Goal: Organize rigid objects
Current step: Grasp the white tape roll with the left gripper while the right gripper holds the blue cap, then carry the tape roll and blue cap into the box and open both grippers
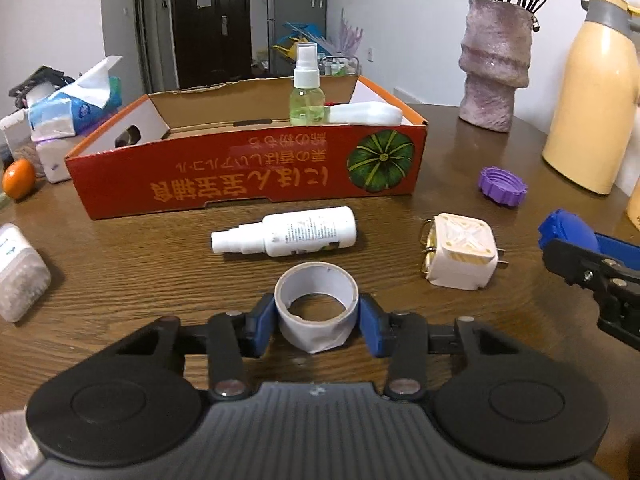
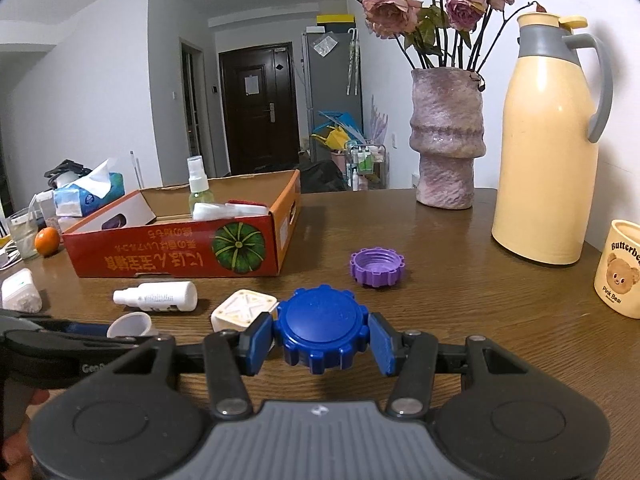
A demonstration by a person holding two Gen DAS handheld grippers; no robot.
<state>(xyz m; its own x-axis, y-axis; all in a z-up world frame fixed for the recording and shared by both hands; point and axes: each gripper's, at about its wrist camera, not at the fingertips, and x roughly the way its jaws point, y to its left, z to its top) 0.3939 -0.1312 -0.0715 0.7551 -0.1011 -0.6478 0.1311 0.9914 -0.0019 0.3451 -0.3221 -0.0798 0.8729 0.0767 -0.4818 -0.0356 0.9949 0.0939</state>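
My left gripper (image 1: 317, 322) is clamped on the roll of tape (image 1: 316, 307), its blue pads (image 1: 262, 322) pressed against both sides of the roll, which stands on end on the wooden table (image 1: 140, 264) at the near edge of my view. My right gripper (image 2: 320, 338) holds the blue cap (image 2: 322, 326) between its pads, jaws partly closed around it.

Just beyond the tape a white spray bottle (image 1: 286, 232) lies on its side, nozzle pointing left. To its right sits a white plug adapter (image 1: 460, 256), and farther right a purple cap (image 1: 502, 186) rests open side up.

The red cardboard box (image 1: 244, 176) stands across the far middle of the table. Inside it, toward the right end, a small green spray bottle (image 1: 306, 90) stands upright beside a flat white item (image 1: 366, 114) I cannot identify.

Left of the box are a tissue pack (image 1: 76, 100) and an orange (image 1: 18, 179). To the right stand a pink vase (image 2: 446, 140), a cream thermos jug (image 2: 546, 136) and a bear mug (image 2: 620, 268).
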